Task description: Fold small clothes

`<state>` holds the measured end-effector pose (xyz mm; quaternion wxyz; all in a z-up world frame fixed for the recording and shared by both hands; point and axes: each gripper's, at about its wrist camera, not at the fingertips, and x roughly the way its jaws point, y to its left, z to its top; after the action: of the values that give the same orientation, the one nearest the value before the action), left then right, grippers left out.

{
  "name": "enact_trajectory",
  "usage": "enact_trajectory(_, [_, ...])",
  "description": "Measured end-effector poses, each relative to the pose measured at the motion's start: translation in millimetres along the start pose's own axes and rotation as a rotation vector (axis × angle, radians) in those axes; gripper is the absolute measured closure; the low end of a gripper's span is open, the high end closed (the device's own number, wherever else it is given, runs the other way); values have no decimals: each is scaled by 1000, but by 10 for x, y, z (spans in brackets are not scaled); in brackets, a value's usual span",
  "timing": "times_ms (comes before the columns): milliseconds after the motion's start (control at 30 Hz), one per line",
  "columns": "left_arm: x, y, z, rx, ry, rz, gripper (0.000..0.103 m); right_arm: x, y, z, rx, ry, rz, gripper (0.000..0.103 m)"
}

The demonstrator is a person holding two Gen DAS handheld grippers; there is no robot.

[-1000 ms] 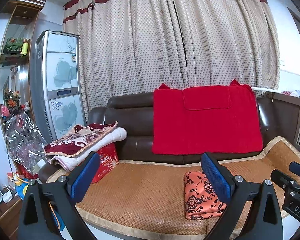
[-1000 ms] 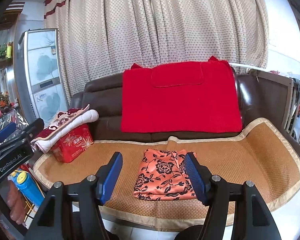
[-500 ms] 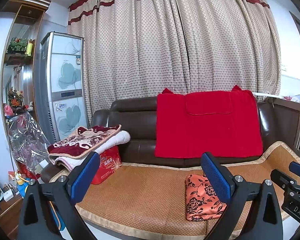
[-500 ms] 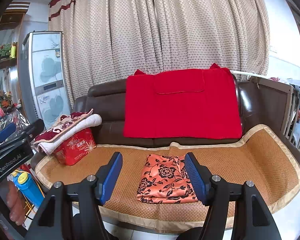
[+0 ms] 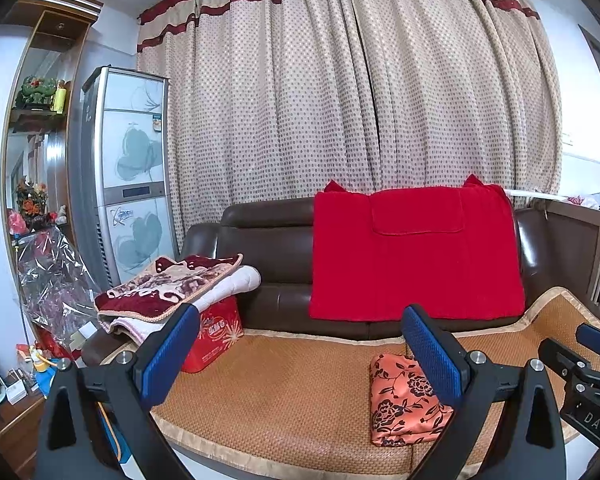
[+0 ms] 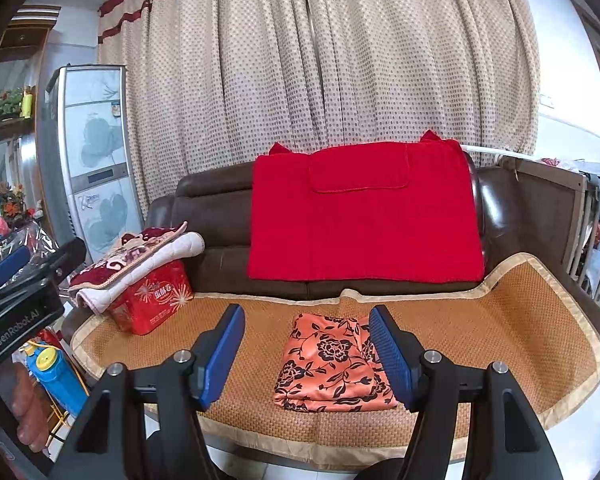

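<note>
A folded orange flowered cloth (image 6: 334, 364) is seen lying on the woven mat (image 6: 480, 320) of a brown sofa (image 5: 268, 248) draped with a red blanket (image 6: 364, 212) before dotted curtains (image 5: 340, 100), while both the left gripper (image 5: 300, 356) and right gripper (image 6: 306, 354) are held with jaws released, empty, short of the cloth.

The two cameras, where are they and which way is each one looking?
Left wrist: sits on the left gripper, faces the sofa; its open blue fingers and the right gripper's tip show.
Right wrist: sits on the right gripper, faces the folded orange cloth; the left gripper shows at left.
Shared: sofa, orange cloth, red blanket.
</note>
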<state>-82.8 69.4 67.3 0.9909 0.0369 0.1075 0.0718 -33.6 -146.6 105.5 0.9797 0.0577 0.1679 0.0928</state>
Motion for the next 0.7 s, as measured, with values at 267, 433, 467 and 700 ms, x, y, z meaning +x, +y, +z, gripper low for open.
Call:
enact_trajectory(267, [-17, -2, 75, -8, -12, -4, 2, 11, 39, 80, -15, -19, -15, 34])
enact_trajectory(433, [40, 3, 88, -14, -8, -4, 2, 71, 31, 112, -14, -18, -29, 34])
enact_trajectory(467, [63, 1, 89, -14, -6, -4, 2, 81, 30, 114, -14, -17, -31, 34])
enact_trajectory(700, [259, -23, 64, -18, 23, 1, 2, 237, 13, 141, -11, -2, -41, 34])
